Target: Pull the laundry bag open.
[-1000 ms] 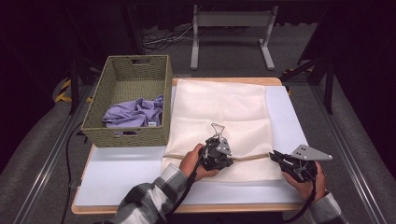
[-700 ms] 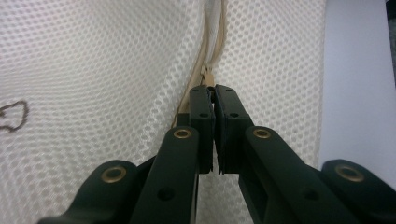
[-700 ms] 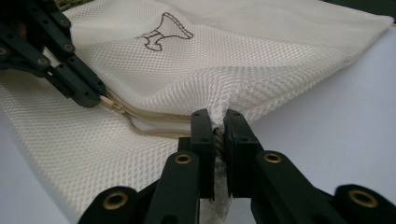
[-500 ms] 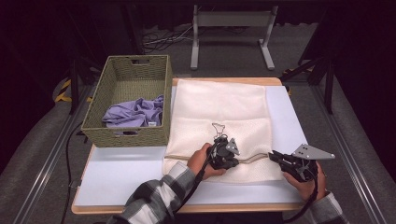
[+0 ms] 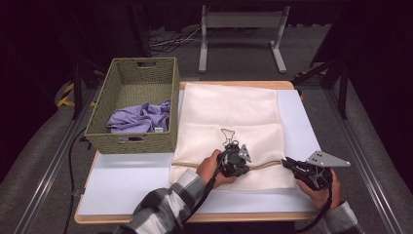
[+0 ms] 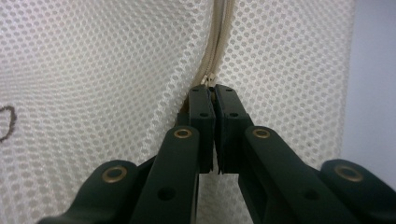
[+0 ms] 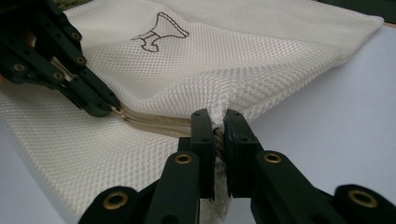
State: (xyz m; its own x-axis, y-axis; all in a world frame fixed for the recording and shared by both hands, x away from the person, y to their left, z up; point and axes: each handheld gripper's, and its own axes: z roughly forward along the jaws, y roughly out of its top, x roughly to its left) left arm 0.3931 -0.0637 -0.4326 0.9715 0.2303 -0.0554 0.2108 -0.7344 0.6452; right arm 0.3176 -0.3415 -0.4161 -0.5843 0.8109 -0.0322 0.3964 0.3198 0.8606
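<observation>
Mesh laundry bag [image 5: 229, 131] lies flat mid-desk, zipper [image 5: 265, 163] running parallel to the desk's near edge. Left gripper [image 6: 214, 91] pinches the zipper pull mid-track; right gripper [image 7: 217, 126] pinches the bag's end by the right edge. Pull travels along that axis.

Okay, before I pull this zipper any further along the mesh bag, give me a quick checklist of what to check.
1. Left gripper shut on the zipper pull: ok.
2. Right gripper shut on the mesh bag edge at the zipper's end: ok.
3. Zipper taut between the grippers: ok.
4. Bag lying flat on the table: ok.
5. Basket clear of the pull path: ok.
6. Mesh snagged in the slider: cannot tell.
</observation>
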